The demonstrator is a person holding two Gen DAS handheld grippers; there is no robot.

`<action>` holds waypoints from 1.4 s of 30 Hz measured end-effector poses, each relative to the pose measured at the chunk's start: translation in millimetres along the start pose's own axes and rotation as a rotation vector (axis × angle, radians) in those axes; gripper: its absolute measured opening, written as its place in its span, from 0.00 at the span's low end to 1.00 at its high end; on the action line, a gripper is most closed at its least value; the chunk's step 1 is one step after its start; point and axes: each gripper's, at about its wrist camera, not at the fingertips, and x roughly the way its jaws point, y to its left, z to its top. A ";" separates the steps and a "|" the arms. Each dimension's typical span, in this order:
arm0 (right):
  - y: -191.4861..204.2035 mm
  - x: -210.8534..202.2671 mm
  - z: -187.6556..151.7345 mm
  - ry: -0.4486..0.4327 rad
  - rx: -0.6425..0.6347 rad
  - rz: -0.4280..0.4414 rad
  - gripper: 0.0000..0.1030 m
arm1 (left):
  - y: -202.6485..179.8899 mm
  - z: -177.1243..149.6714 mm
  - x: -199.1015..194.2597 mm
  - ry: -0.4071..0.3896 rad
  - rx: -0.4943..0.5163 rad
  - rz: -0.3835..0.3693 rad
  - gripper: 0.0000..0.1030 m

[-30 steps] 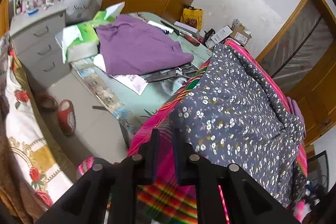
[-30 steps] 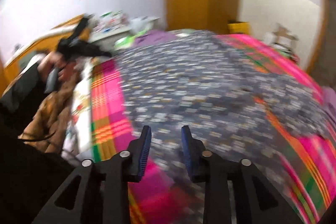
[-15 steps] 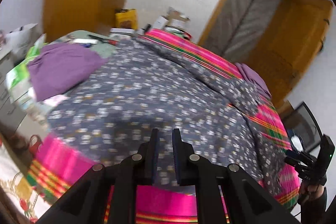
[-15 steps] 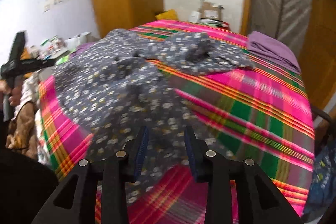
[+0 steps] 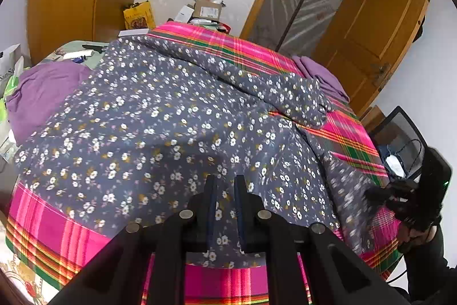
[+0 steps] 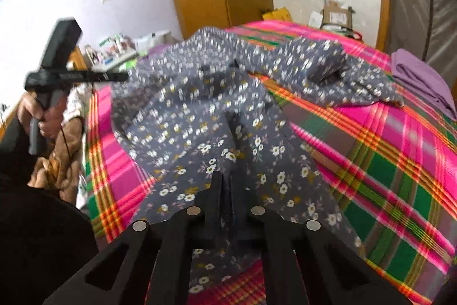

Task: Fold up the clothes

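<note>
Blur smears the floral garment (image 6: 200,116) around the right gripper (image 6: 227,185), and the near hem is hidden behind both tools. Right jaws have just snapped shut on a pinch of that cloth, gripper angled down over the bed's near edge. Left gripper (image 5: 225,190) tilts down too, jaws narrowly parted, fabric between them; whether they press it, I cannot tell. The garment sprawls across the plaid bedspread (image 6: 400,150), one sleeve reaching toward folded purple cloth (image 6: 422,76)
</note>
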 end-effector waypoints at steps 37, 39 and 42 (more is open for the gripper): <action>-181.1 -140.0 -141.0 -0.123 0.798 -0.494 0.35 | -151.9 -41.4 68.2 0.195 0.380 -0.235 0.11; -190.9 -140.1 -147.1 -0.144 0.841 -0.476 0.35 | -159.5 -44.5 72.1 0.201 0.403 -0.239 0.12; -210.2 -139.0 -153.6 -0.174 0.909 -0.425 0.35 | -167.1 -49.0 77.3 0.211 0.422 -0.239 0.12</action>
